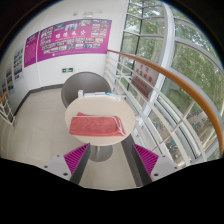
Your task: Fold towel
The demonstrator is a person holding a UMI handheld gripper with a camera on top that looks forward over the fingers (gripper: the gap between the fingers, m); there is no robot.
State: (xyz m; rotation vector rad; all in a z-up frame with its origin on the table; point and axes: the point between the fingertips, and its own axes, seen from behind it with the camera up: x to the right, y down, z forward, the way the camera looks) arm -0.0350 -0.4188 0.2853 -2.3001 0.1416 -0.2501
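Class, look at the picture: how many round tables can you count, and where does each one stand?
2. The near round table, holding the pink towel, stands just ahead of the open tongs. The grey round table stands beyond it. Others may be hidden.

Public building lobby or atrium: curved glass wall [165, 60] upper right, wooden handrail [160, 70], magenta poster boards [70, 38] upper left, round desk [98, 122]

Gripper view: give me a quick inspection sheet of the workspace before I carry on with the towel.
Surface: small round white table, bare around the towel.
Job's things: pink towel lying bunched on the table, beyond the fingers.
Clutter: nothing seen on this table.
Grippers: gripper open, holding nothing.
Cables: nothing seen.
Surroundings: second round table behind; poster wall; curved railing; large windows.
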